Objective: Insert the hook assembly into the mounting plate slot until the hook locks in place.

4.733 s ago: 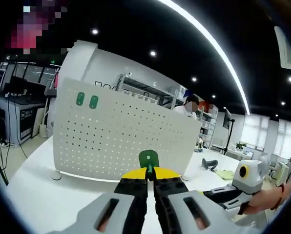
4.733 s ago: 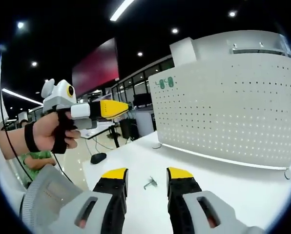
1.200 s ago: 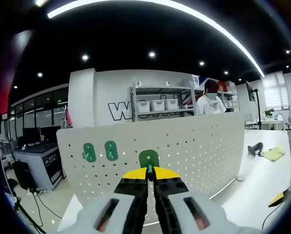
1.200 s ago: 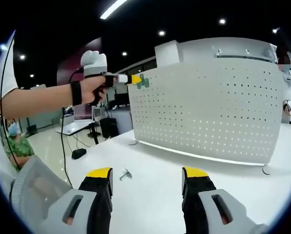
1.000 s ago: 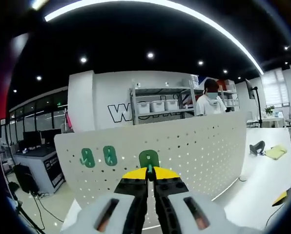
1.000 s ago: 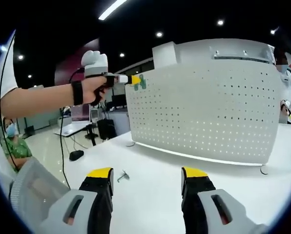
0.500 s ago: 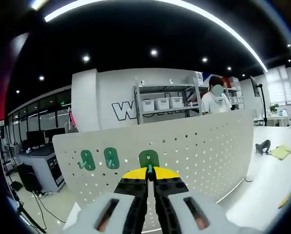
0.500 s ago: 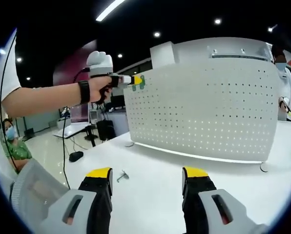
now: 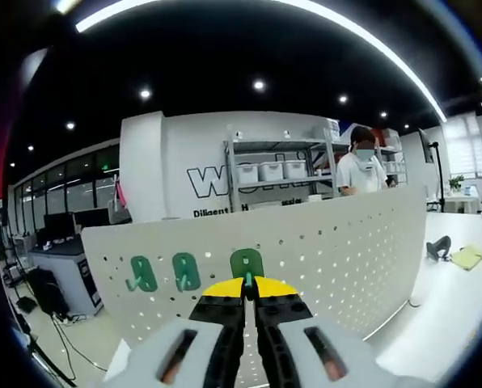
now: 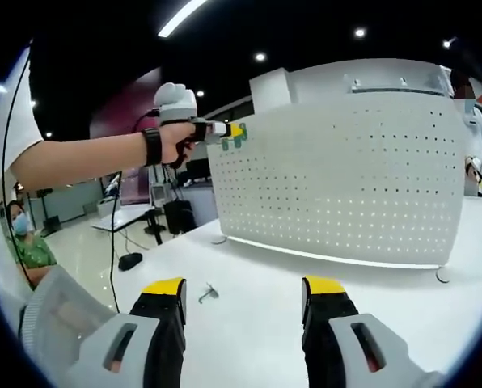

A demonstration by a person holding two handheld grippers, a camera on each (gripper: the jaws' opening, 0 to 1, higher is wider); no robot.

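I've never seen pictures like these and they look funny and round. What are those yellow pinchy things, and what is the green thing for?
The yellow-tipped pinchers are grippers, tools a person holds, one in each hand. A small camera rides on each and looks along its two jaws, which makes the pictures round.

In the left gripper view, the left gripper is squeezed shut on a green hook, held close in front of a white board full of holes. Two more green hooks already sit on that board.

In the right gripper view, the right gripper is open and holds nothing. Below it is a white table, where a small metal piece lies. Up at the left, the person's hand brings the other gripper to the board's top corner.
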